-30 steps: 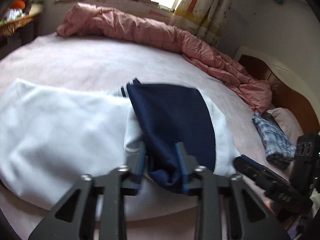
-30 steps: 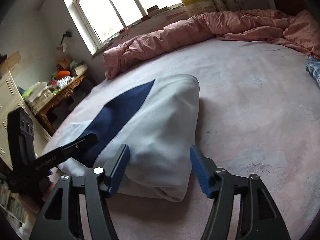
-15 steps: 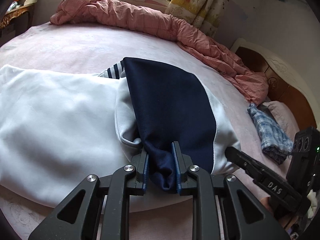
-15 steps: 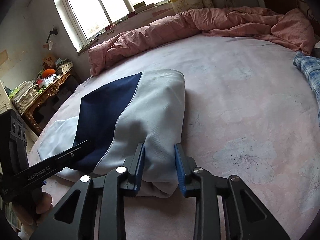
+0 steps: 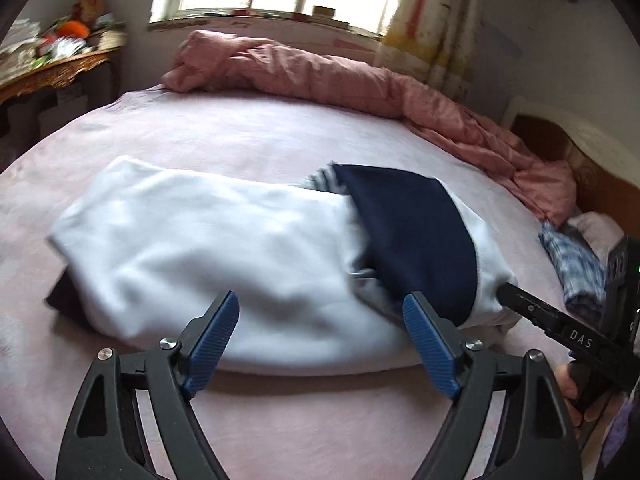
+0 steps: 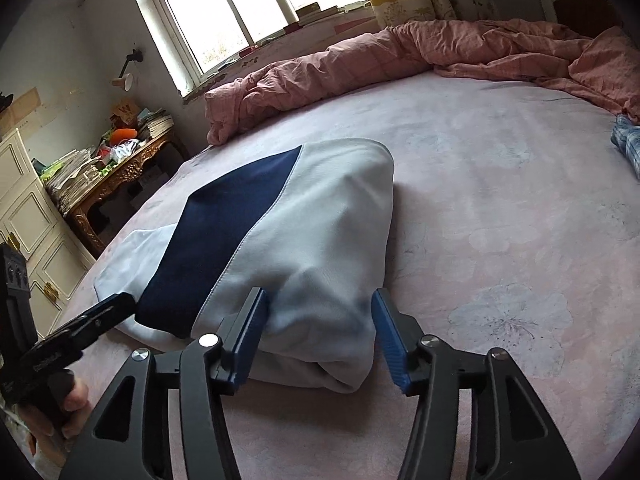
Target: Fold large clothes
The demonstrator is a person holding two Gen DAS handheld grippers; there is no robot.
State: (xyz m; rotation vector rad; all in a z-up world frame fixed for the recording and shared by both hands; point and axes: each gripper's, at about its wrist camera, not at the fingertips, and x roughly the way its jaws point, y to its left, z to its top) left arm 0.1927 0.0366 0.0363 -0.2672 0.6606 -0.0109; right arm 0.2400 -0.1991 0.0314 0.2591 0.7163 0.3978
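A large white garment (image 5: 220, 240) with a navy panel (image 5: 412, 232) lies folded on the pink bed sheet (image 5: 280, 132). My left gripper (image 5: 320, 312) hovers at its near edge, jaws opening wide, pads clear of the cloth. In the right wrist view the garment's (image 6: 320, 232) white folded end sits between the jaws of my right gripper (image 6: 320, 304), which are opening and no longer pinch it. A finger (image 5: 560, 328) of the right gripper shows at the garment's right end, and a finger (image 6: 100, 316) of the left gripper at its left.
A rumpled pink quilt (image 5: 340, 76) runs along the far side under the window. A folded blue checked cloth (image 5: 572, 264) lies by the wooden headboard (image 5: 560, 140). A cluttered carved side table (image 6: 120, 172) and a cream cabinet (image 6: 28, 216) stand left of the bed.
My left gripper let go of the navy fold, opened wide and shifted left. My right gripper closed on the white end half a second ago and has opened again.
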